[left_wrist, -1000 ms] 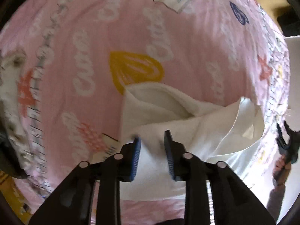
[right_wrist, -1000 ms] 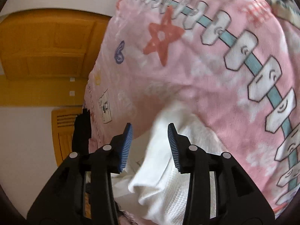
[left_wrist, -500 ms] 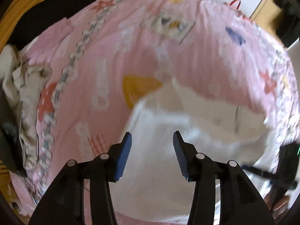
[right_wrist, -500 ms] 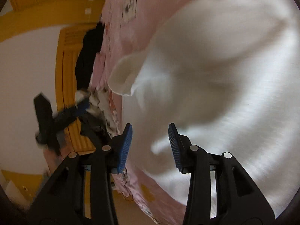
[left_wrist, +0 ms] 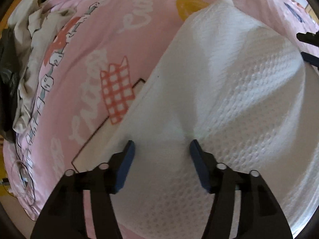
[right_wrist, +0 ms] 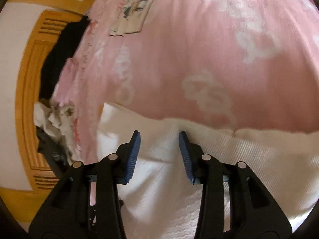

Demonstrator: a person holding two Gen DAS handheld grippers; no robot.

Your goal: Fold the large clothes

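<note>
A white textured garment lies folded flat on the pink printed bedspread. My left gripper is open and empty, just above the garment near its left edge. In the right wrist view the same garment fills the lower half, its far edge running across the bedspread. My right gripper is open and empty, low over the cloth near that far edge. The tip of the right gripper shows at the right edge of the left wrist view.
A heap of crumpled beige and dark clothes lies at the bed's left side, also in the right wrist view. A dark garment lies against the wooden headboard. A thin cable lies near the bed edge.
The garment has gone from bunched and lifted to spread flat on the bed. Both grippers have dropped lower over it, and the left one has opened wider.
</note>
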